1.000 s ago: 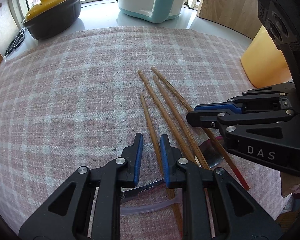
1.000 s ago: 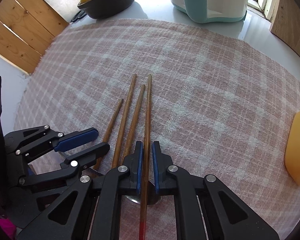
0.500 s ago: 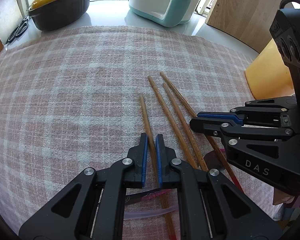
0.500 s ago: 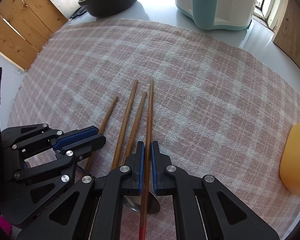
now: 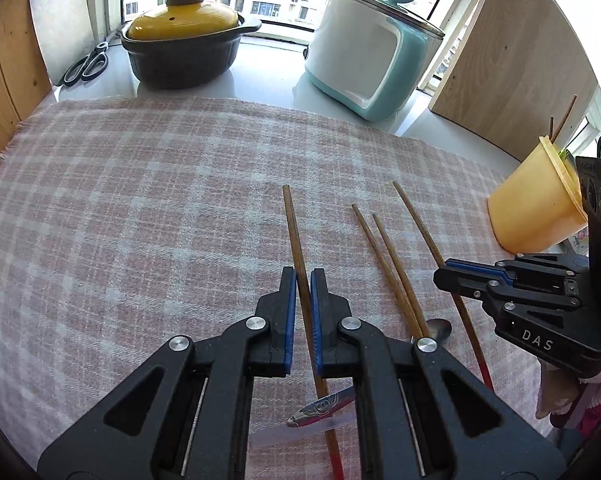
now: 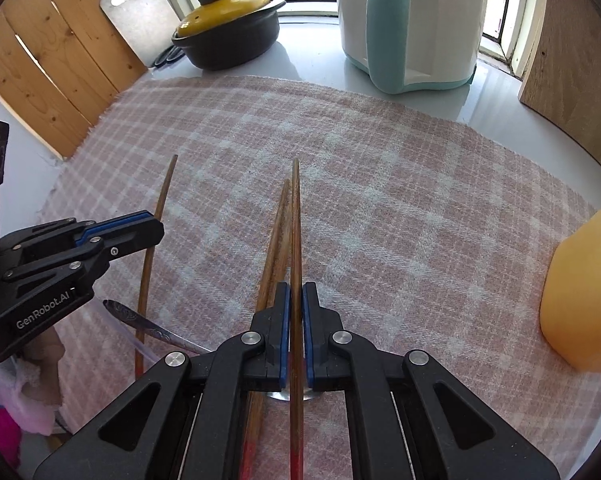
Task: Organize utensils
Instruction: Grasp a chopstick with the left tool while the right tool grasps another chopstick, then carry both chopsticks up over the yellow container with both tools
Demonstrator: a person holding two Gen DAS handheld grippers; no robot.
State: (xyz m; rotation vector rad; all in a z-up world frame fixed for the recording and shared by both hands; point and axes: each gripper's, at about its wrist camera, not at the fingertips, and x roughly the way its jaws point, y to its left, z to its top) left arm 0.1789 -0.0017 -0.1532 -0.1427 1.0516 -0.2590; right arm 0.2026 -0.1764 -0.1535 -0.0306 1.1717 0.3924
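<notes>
Pink plaid cloth (image 5: pixel 140 208) covered the bench, with windows behind it. On the cloth lay four wooden chopsticks. The left gripper (image 5: pixel 303 276) had its fingers closed on one chopstick (image 5: pixel 294 232), which ran forward between the blue pads, its tip pointing toward the windows. The right gripper (image 6: pixel 296 292) had its fingers clamped on another chopstick (image 6: pixel 295 216), also pointing forward. Two loose chopsticks (image 5: pixel 384 256) lay side by side on the cloth between the grippers, nearly touching at the near ends. A metal spoon (image 5: pixel 438 328) lay near the chopsticks' near ends, partly hidden by the fingers. A yellow cup (image 5: pixel 536 208) stood at the right edge of the cloth, two sticks showing above its rim. Farther back on the bench stood a dark pot (image 5: pixel 184 52) with a yellow lid, a white-and-teal cooker (image 5: pixel 372 56), scissors (image 5: pixel 86 66) and a cutting board (image 5: pixel 60 20).
</notes>
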